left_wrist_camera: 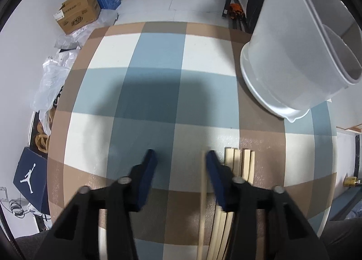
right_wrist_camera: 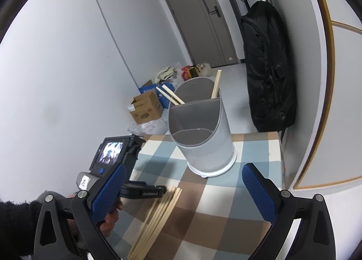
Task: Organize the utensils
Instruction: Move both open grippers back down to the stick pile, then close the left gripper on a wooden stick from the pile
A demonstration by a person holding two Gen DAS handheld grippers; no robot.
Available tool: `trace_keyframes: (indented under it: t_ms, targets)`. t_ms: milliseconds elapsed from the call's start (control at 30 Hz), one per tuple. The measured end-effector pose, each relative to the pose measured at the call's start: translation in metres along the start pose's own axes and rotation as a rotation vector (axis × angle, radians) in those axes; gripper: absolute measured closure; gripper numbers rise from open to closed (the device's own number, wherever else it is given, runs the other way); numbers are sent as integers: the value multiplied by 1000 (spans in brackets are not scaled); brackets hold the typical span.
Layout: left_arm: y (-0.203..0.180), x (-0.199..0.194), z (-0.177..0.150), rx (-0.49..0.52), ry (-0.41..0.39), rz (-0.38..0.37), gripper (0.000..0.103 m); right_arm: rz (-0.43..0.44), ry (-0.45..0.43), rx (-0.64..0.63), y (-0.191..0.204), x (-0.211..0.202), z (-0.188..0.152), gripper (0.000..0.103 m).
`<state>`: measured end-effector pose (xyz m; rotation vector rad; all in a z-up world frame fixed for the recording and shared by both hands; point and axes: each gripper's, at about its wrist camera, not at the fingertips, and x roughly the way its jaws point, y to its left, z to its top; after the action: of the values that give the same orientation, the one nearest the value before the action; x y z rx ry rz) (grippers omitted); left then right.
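Left wrist view: left tongs point(left_wrist_camera: 179, 154) point steeply down at the checked counter point(left_wrist_camera: 158, 56), jaws apart, nothing pressed btwn the pads. One loose chopstick point(left_wrist_camera: 203, 192) lies just inside the right-hand pad; whether it touches the pad can't be told. Remaining chopsticks point(left_wrist_camera: 239, 162) lie side by side just outside that pad, flat on the cloth. White utensil holder point(left_wrist_camera: 282, 56) stands near the counter's far right corner, well apart from the sticks.

Right wrist view: right tongs point(right_wrist_camera: 184, 183) held above the counter's near edge, jaws wide apart, nothing btwn them. Holder point(right_wrist_camera: 203, 142) upright, w/ a grey divider splitting it into two compartments; far compartment has three sticks point(right_wrist_camera: 215, 86) leaning on the rim, near compartment shows none. Flat bundle of chopsticks point(right_wrist_camera: 158, 210) lies on the counter in front of the holder; left tool's tip sits at the bundle's far end. Hand point(right_wrist_camera: 108, 221) in a dark sleeve grips the left tool.
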<state>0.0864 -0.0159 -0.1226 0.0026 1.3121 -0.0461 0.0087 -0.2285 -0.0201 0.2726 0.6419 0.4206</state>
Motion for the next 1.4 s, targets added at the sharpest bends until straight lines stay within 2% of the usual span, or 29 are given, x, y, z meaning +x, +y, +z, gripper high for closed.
trace_keyframes:
  t_ms: [33,167,300,433,567,767,933,1033,1133,1400]
  targets:
    - [-1,-1,-1,2,-5,-10,83,1,7,10,-2,0,0,0]
    - [0,-2,-5,-10,-31,-28,100,-14,47,47,-10,5,-3,0]
    - [12,-3,-4,-65,-37,-95,103,-40,111,60,-19,13,-10,0]
    - [26,-5,-4,-119,-54,-121,103,-54,161,75,-24,19,-19,0]
    - [45,-11,-5,-197,-75,-171,103,-66,230,57,-19,33,-27,0]
    - [65,-26,-5,-223,-131,-249,103,-47,342,13,0,64,-43,1]
    - [81,-32,-3,-260,-183,-278,103,7,417,-32,21,90,-49,30]
    - [90,-31,-4,-282,-198,-314,103,74,437,18,25,104,-48,34]
    - [99,-33,-2,-289,-219,-341,103,121,457,24,33,119,-49,43]
    - [115,-45,-5,-308,-264,-405,103,144,559,20,52,168,-65,53]
